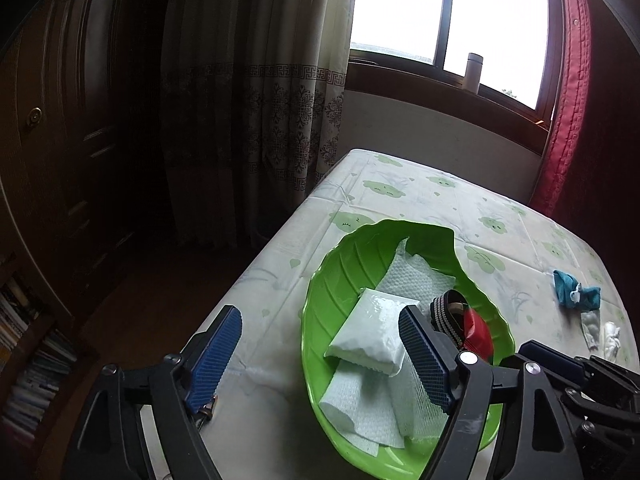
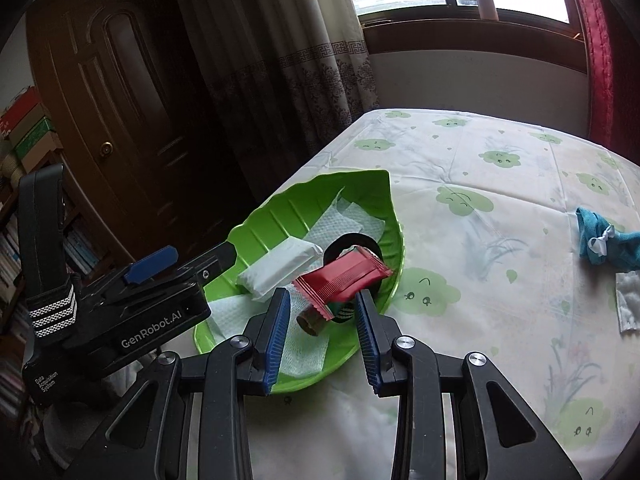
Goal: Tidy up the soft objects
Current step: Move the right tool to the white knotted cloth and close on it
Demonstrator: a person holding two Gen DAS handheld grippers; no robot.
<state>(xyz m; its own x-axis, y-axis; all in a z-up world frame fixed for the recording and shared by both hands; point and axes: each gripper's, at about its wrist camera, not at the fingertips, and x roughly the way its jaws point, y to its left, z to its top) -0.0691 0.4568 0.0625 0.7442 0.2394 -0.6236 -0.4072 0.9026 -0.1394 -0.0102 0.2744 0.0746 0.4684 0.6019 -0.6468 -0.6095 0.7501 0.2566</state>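
The green leaf-shaped plastic bowl (image 2: 280,216) near the counter's (image 2: 480,320) left edge already holds a white tissue pack (image 2: 280,270), paper towels (image 1: 360,412), a red wrapper (image 2: 344,278) and a dark roll. A teal cloth (image 2: 604,240) and white pad (image 2: 628,300) are left out on the right. The left tongs (image 1: 320,356) and right tongs (image 2: 322,334) gape wide, gripping nothing.

Ahead of you: dark brown wooden door (image 2: 108,92) with brass knob (image 2: 106,148). Beige patterned curtain (image 1: 256,100) beside bright window (image 1: 448,12). White cylindrical bottle (image 1: 473,72) upright on sill. Red quilted curtain (image 1: 568,92) at right.
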